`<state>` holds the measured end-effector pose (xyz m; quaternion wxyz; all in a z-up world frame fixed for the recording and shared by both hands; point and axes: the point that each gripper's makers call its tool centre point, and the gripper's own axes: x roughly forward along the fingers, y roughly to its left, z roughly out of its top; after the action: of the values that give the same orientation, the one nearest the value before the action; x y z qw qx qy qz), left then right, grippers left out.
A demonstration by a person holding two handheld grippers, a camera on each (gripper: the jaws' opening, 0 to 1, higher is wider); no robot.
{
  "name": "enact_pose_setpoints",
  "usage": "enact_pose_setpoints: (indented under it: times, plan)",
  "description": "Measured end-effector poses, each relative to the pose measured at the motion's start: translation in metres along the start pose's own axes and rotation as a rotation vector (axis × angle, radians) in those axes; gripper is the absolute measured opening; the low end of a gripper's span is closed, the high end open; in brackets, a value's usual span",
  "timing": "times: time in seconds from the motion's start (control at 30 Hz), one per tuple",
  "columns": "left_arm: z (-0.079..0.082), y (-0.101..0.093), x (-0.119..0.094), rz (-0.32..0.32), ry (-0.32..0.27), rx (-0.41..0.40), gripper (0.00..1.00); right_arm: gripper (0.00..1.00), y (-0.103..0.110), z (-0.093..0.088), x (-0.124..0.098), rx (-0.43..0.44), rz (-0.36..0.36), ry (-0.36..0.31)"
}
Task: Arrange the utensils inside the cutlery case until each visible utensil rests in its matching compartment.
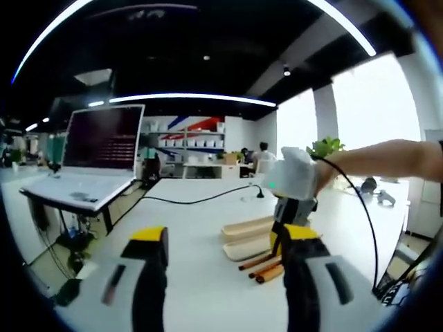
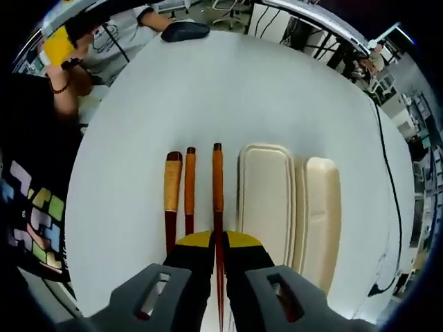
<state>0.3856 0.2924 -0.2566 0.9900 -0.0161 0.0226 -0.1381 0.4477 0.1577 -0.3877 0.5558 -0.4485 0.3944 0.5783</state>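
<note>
Chopsticks are what the work turns on: one dark chopstick (image 2: pixel 217 200) is pinched between the closed jaws of the right gripper (image 2: pixel 217 250) and runs straight ahead of them over the white table (image 2: pixel 208 90). Just left of those jaws lie a second chopstick (image 2: pixel 189 188) and a thicker wooden handle (image 2: pixel 172 194), side by side. To the right sits the open cream cutlery case (image 2: pixel 265 197), its lid (image 2: pixel 322 214) alongside. The left gripper (image 1: pixel 225 243) hangs above the table with its jaws spread wide, nothing between them; beyond its right jaw are the case (image 1: pixel 249 232) and the right gripper. Farther off to the left stands a laptop (image 1: pixel 90 162).
</note>
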Motion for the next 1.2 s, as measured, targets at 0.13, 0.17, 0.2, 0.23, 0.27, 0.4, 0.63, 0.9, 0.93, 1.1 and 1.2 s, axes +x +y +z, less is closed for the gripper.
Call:
enact_pose_setpoints:
  times: [0.13,0.17,0.2,0.23,0.27,0.4,0.63,0.9,0.93,1.1,1.2]
  plan:
    - [0.001,-0.002,0.000,-0.008,-0.002,-0.007,0.69,0.02,0.001,0.001,0.001,0.010,0.002,-0.017]
    - [0.001,-0.002,0.000,-0.007,-0.004,-0.008,0.69,0.02,0.001,0.002,0.001,0.012,0.001,-0.015]
    - [0.001,-0.002,0.000,-0.006,-0.004,-0.008,0.69,0.02,0.001,0.002,0.001,0.011,0.001,-0.013]
    - [0.001,-0.002,0.000,-0.005,-0.004,-0.008,0.69,0.02,0.001,0.002,0.001,0.007,0.002,-0.012]
    - [0.001,-0.001,0.001,-0.004,-0.003,-0.008,0.69,0.02,0.002,0.003,0.001,0.017,0.002,-0.021]
    - [-0.002,0.000,0.003,-0.001,0.005,-0.011,0.69,0.02,0.003,0.004,0.001,0.022,0.001,-0.035]
    - [0.000,0.000,0.000,0.001,0.000,-0.007,0.69,0.02,0.009,0.006,0.002,-0.003,0.020,0.011]
    - [0.000,0.002,0.000,0.006,0.002,-0.008,0.70,0.02,-0.005,0.010,-0.020,-0.013,-0.044,0.048]
    - [0.000,0.002,0.000,0.005,0.003,-0.008,0.70,0.02,-0.008,0.012,-0.027,-0.016,-0.056,0.044]
    - [0.000,0.001,-0.001,0.003,0.001,-0.007,0.70,0.02,-0.021,0.017,-0.049,-0.025,-0.102,0.026]
    - [0.000,0.000,0.000,0.002,0.002,-0.006,0.70,0.02,-0.026,0.019,-0.057,-0.036,-0.119,0.018]
